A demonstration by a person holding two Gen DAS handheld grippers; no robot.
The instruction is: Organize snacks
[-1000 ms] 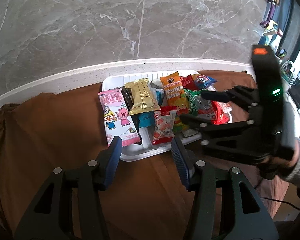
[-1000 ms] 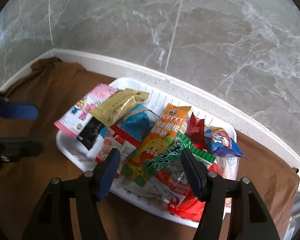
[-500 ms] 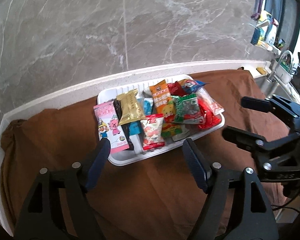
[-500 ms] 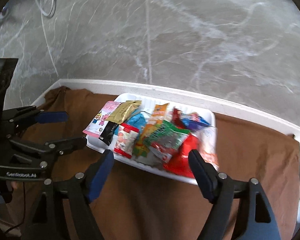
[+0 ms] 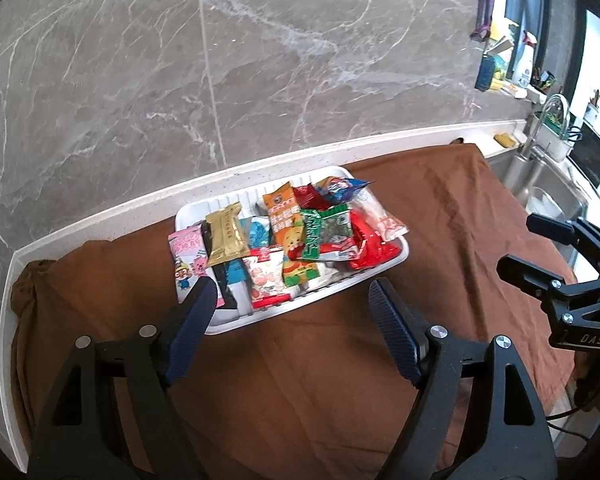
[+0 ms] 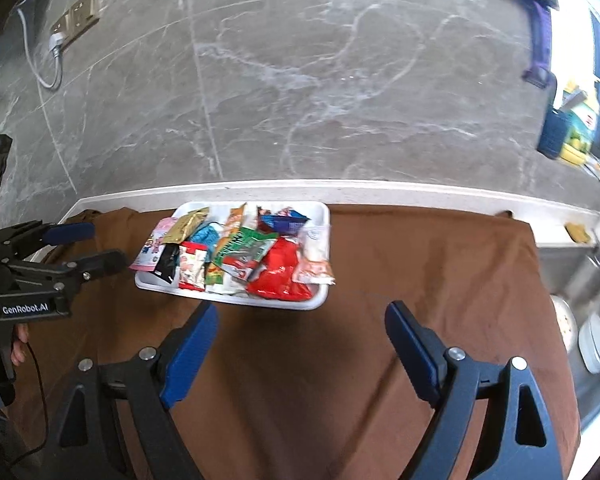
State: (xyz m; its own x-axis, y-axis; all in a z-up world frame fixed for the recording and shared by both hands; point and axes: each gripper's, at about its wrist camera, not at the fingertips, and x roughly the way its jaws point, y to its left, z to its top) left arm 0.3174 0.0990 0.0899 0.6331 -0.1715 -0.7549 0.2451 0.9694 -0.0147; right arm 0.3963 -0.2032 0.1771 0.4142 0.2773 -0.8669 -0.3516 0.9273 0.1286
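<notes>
Risk: pink packet [image 5: 186, 258] overhangs left rim of white tray [image 5: 401, 257], could slide onto brown cloth [image 5: 300, 380] if tray is nudged. Loose heap may spill; crinkly wrappers slip from pads.

Snacks: mixed bright packets piled in tray, gold bar [image 5: 226, 236] atop, red bag [image 6: 278, 270] at right end.

Tray on table, against marble wall [image 5: 260, 60].

Left hand-held gripper [image 5: 290, 320] and right hand-held gripper [image 6: 300, 340]: jaws just been opening, apart, nothing between, both short of tray.
</notes>
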